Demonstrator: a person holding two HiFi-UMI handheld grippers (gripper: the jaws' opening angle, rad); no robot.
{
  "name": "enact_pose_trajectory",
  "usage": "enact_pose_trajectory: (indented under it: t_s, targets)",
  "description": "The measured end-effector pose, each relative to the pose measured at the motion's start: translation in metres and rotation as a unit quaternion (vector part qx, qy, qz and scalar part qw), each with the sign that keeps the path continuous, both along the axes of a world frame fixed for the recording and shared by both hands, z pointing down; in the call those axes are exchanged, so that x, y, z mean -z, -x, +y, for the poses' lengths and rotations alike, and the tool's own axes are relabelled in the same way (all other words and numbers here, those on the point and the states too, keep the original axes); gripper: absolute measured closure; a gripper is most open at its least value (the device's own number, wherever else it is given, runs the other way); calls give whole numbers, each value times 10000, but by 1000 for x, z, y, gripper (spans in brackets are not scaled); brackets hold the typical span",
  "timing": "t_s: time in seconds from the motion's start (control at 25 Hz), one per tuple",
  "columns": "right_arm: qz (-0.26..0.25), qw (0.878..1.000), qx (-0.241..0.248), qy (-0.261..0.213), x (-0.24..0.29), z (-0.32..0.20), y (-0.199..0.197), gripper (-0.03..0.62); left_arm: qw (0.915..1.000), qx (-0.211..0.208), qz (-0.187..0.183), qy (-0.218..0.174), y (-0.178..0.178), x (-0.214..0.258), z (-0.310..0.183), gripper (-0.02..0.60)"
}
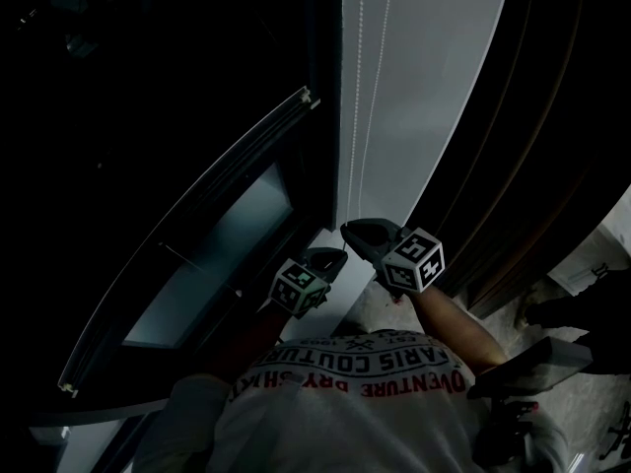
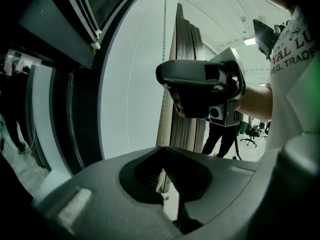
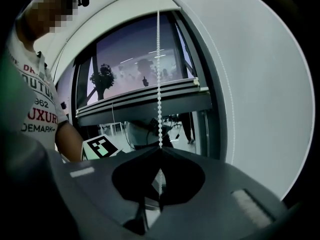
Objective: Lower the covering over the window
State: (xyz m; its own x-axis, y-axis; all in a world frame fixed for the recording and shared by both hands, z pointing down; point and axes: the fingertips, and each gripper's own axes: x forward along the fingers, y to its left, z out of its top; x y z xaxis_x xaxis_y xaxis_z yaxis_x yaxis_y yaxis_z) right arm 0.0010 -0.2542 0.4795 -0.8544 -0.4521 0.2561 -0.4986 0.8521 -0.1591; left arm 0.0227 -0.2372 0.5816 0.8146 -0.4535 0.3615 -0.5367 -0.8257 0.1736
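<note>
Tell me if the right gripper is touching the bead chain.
Touching. In the right gripper view the bead chain runs down into the right gripper's closed jaws and shows again behind them.

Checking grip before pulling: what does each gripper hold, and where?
Right gripper: shut on the bead chain, along its hanging strand. Left gripper: apparently shut on it, below.

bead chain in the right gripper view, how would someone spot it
Find the white wall panel beside the dark window. A bead chain hangs straight down into the right gripper's shut jaws. Unlike the smooth panel, it is a string of tiny beads.
</note>
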Motion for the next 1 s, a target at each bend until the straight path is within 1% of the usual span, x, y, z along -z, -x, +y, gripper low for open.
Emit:
enact_pose_trajectory:
  t_s: [0.12, 0.24, 0.28, 0.32, 0.36, 0.48, 0.56, 0.64, 0.72, 0.8, 0.92, 1.0]
  targets:
    - [8, 9999, -43, 93, -10, 3, 2, 588, 10000, -30, 28, 55, 3, -10, 4, 574]
    - [31, 9999, -83, 71, -14, 3, 0, 588, 9999, -21, -81, -62, 6, -11, 7, 572]
    - [22, 9999, -106, 59, -14, 3, -1, 588, 9999, -9, -140, -92, 7, -10, 7, 562]
    - [12, 9999, -130, 48, -14, 2, -3, 588, 9998, -1, -162, -85, 9, -9, 7, 516]
    - [0, 9999, -153, 43, -14, 1, -5, 588, 9999, 9, -135, -64, 11, -6, 6, 503]
    - [-76, 9997, -201, 82, -14, 0, -7, 588, 9998, 122, 61, -122, 23, 16, -1, 494]
    - [-108, 9997, -217, 93, -14, 0, -8, 588, 9990, 206, 303, -263, 30, 46, -10, 494]
    - [-99, 9997, -220, 81, -13, 1, -8, 588, 9966, 214, 640, -476, 31, 87, -19, 494]
    - [-70, 9997, -206, 74, -14, 3, -8, 588, 9920, 171, 1022, -720, 28, 134, -26, 494]
    - [-46, 9998, -187, 72, -15, 4, -7, 588, 9864, 134, 1324, -962, 24, 179, -31, 494]
    - [-5, 9999, -159, 51, -17, 4, -6, 588, 9800, 94, 1480, -1325, 17, 232, -35, 494]
    - [-28, 9998, -159, 70, -17, 5, -6, 588, 9763, 76, 1523, -1533, 12, 256, -38, 493]
